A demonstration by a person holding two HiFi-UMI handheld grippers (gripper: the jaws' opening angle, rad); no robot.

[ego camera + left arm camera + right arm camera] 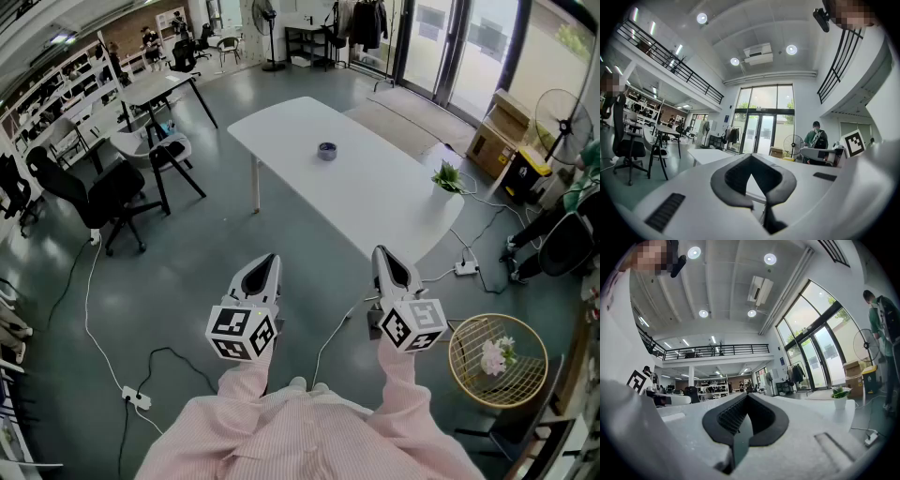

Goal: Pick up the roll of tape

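Note:
The roll of tape (326,150) is a small dark ring lying on the white table (375,192), towards its far end. Both grippers are held close to my body, well short of the table's near end, and point level at it. My left gripper (269,260) has its jaws together with nothing between them, and so does my right gripper (382,253). In the left gripper view the left gripper (751,157) shows its pads meeting in front of the table (708,154). The right gripper (747,397) looks the same in the right gripper view. The tape shows in neither gripper view.
A small potted plant (447,177) stands at the table's right edge. Black office chairs (94,197) and a white chair (155,150) stand to the left. A wire basket with flowers (497,361) sits at the right. Cables and a power strip (136,398) lie on the floor.

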